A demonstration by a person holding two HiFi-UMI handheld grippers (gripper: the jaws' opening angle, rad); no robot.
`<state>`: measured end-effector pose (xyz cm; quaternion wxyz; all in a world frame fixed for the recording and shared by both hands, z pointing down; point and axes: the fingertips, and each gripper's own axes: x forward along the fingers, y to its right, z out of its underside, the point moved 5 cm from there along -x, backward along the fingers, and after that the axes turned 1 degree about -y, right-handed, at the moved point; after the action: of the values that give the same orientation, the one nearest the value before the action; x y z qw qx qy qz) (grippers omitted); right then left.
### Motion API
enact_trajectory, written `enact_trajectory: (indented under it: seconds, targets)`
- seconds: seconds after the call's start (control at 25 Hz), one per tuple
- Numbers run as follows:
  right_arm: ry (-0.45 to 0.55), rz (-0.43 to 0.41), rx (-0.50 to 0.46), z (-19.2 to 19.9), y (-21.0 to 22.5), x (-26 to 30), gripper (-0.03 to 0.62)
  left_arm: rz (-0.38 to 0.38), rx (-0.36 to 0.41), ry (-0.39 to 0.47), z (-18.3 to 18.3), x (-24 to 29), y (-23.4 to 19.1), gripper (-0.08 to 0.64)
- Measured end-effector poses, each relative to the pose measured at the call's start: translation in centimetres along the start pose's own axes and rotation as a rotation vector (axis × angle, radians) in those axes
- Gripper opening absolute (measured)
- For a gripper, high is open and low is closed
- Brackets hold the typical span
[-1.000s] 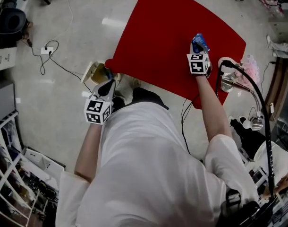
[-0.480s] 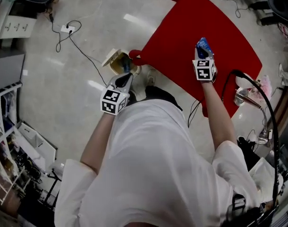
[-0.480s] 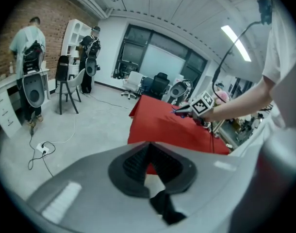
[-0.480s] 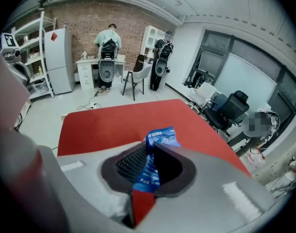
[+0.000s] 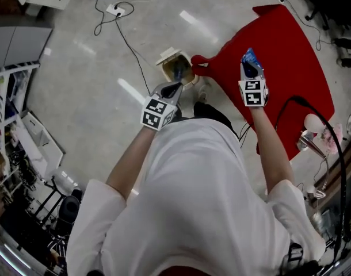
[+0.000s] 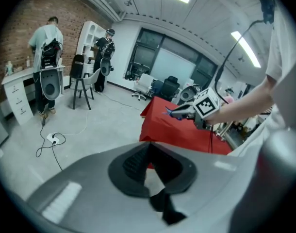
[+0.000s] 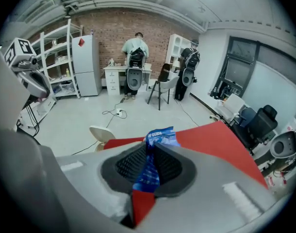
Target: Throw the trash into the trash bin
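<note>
Over the red worktop point(image 5: 302, 68) the right tool point(image 5: 248, 65) grips a blue wrapper point(image 5: 251, 55), while the left tool point(image 5: 176, 87), seemingly closed and empty, hangs beside the trash bin point(image 5: 167, 57).

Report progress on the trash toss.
Done: the blue wrapper is picked up, clamped in the right tongs. In hand: it hangs over the red table, short of the open trash bin on the floor by the table's corner. Left: carry it over the bin and release. The left tongs are shut, empty, near the bin.
</note>
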<state>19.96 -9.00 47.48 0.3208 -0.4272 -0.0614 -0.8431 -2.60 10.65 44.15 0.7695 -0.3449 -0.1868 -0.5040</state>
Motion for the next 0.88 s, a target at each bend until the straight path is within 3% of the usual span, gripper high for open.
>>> enact_trajectory:
  seconds: [0.52,0.88]
  targets:
    - [0.083,-0.257,-0.118,-6.1,-14.6,3.2,0.048,-0.083,-0.109,0.029,4.6,-3.8,-5.6,0.005]
    - [0.079,-0.450,-0.174,-6.4,-22.2,5.1,0.048,-0.129,-0.179,0.039,7.4,-5.5,-8.9,0.005]
